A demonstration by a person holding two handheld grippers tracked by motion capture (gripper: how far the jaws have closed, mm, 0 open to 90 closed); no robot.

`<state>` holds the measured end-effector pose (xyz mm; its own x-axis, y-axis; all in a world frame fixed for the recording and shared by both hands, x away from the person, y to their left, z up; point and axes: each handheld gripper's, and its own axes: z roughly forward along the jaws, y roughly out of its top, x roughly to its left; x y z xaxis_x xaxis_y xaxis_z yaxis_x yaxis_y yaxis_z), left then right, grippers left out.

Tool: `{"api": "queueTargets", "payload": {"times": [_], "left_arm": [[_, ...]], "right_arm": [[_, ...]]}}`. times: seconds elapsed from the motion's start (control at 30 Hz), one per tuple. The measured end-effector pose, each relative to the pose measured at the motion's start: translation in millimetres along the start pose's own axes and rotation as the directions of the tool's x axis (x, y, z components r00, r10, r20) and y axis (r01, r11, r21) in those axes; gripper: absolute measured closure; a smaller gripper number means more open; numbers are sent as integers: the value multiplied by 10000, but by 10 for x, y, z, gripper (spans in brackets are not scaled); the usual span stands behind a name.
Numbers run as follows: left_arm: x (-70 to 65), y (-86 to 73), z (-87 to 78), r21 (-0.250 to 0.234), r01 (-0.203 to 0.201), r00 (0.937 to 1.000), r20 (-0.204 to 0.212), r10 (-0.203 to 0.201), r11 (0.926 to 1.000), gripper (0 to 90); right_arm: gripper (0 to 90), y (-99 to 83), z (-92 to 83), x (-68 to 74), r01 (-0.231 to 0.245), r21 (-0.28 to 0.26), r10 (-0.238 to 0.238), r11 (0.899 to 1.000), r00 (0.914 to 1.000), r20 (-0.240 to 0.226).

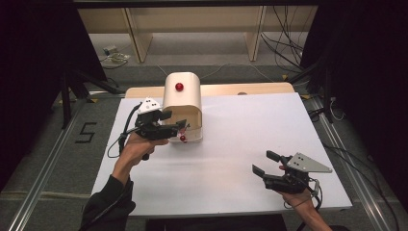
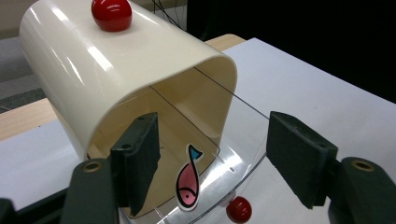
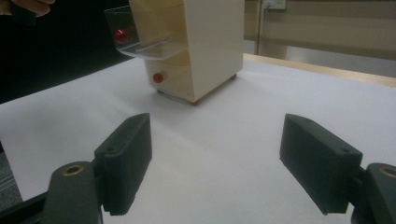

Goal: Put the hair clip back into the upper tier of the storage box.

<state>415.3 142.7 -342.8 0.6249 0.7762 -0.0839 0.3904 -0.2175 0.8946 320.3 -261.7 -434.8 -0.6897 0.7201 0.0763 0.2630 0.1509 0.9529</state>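
At centre frame, the left gripper [image 2: 212, 163] straddles the clear plastic flap [image 2: 224, 154] of the cream bread-bin-shaped box [image 1: 182, 103], jaws released (close squarely); right gripper [image 1: 272, 168] idles, released.

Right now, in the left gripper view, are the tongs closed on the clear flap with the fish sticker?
No, the left tongs stand wide open, with the clear flap untouched between them.
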Motion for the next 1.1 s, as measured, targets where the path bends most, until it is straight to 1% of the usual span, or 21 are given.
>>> {"api": "queueTargets", "payload": {"times": [0.07,0.13,0.2,0.27,0.4,0.53,0.8,0.9,1.1], "left_arm": [[13,-17,-3,93,-62,10000,-19,63,9999,310],[12,-24,-2,87,10,10000,-15,-10,10000,304],[18,-34,-9,138,-9,10000,-53,10,9999,291],[18,-40,-21,88,54,10000,-74,-53,9999,280],[22,-47,-46,59,14,9999,-109,-14,10000,263],[22,-61,-55,-2,72,9998,-166,-72,10000,248],[28,-83,-81,-54,87,9998,-152,-88,9999,213],[24,-93,-90,-96,159,9997,-157,-161,9998,203],[7,-105,-95,-112,118,9998,-137,-120,9999,193]], "right_arm": [[260,1,-2,0,-4,8,4,10000,10000,8],[261,1,1,-1,-22,-34,22,10000,10000,6],[260,2,-1,-1,-25,-8,25,10000,10000,20],[261,1,0,-1,-13,-38,13,10000,10000,1],[260,0,0,-2,25,-46,-25,10000,10000,-4],[260,2,-4,0,26,-16,-26,10000,10000,19],[260,2,-5,0,35,0,-35,10000,10000,24],[260,1,-3,0,32,-15,-32,10000,10000,20],[260,3,-5,2,40,25,-40,10000,10000,35]]}}
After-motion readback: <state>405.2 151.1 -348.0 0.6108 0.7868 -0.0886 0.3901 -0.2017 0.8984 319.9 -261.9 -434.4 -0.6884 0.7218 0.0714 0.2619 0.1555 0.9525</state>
